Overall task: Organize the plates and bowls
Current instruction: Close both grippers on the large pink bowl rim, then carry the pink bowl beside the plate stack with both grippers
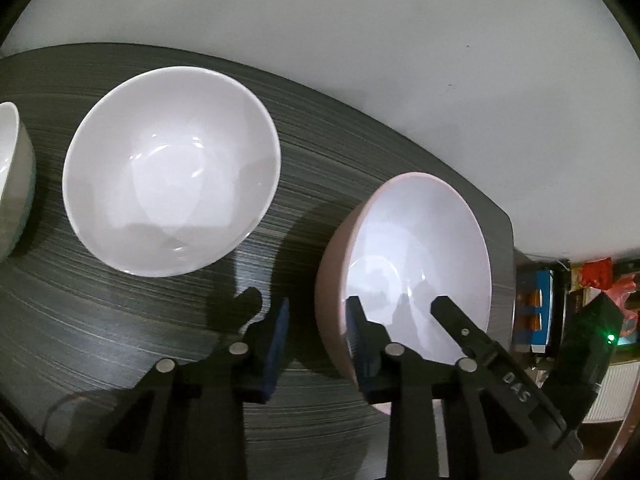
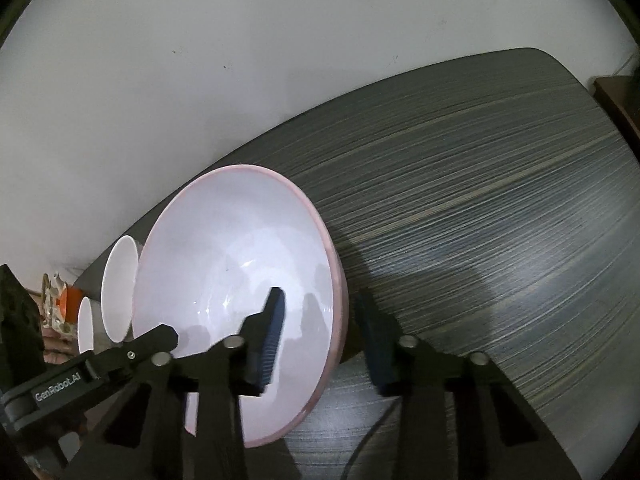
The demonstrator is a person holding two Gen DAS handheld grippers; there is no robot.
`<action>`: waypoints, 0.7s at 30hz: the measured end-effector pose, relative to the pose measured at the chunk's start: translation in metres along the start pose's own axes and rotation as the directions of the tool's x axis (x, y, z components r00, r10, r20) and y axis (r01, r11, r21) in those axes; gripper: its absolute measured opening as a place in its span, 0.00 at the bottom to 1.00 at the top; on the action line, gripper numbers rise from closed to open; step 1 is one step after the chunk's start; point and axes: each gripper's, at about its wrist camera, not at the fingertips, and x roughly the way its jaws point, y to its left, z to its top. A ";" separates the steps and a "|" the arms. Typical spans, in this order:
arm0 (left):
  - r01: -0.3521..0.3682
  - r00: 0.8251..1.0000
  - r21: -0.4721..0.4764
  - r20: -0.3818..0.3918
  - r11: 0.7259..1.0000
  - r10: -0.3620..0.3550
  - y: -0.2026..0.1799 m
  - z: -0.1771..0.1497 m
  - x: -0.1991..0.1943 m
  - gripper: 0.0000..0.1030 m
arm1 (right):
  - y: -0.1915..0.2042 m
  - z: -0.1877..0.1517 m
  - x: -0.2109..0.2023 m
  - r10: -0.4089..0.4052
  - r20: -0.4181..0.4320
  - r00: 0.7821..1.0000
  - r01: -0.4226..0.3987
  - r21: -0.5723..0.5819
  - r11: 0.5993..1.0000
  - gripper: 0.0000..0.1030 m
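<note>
My left tool [image 1: 316, 320] and my right tool [image 2: 318, 316] both straddle the rim of the pink bowl [image 1: 416, 264], one on each side of it. On each tool one blue pad sits inside the white hollow and the other outside the pink wall, with a visible gap around the rim, so both tools are spread and I cannot tell whether any pad touches the bowl. The pink bowl stands mouth up on the dark striped table [image 1: 120, 340], near the table's rounded corner by the white wall [image 1: 360, 20]; being round, it has no long axis to speak of. In the right wrist view its near rim is cut off behind my tool's black frame. To its left in the left wrist view a white bowl [image 1: 172, 172] stands mouth up, apart from the pink one with bare table between them. Further left a third bowl [image 1: 12, 176], pale with a greenish-grey outside, is cut off by the picture's edge. Beyond the table corner lie cluttered things [image 1: 592, 280], red and blue, too small to name. In the right wrist view the table to the right of the pink bowl is a broad open stretch up to its far rounded edge.
</note>
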 end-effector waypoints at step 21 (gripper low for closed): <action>-0.056 0.994 0.106 0.099 0.993 0.045 -0.006 -0.080 -0.104 0.15 | 0.041 -0.074 -0.079 0.046 0.016 0.999 -0.045 -0.080 0.996 0.15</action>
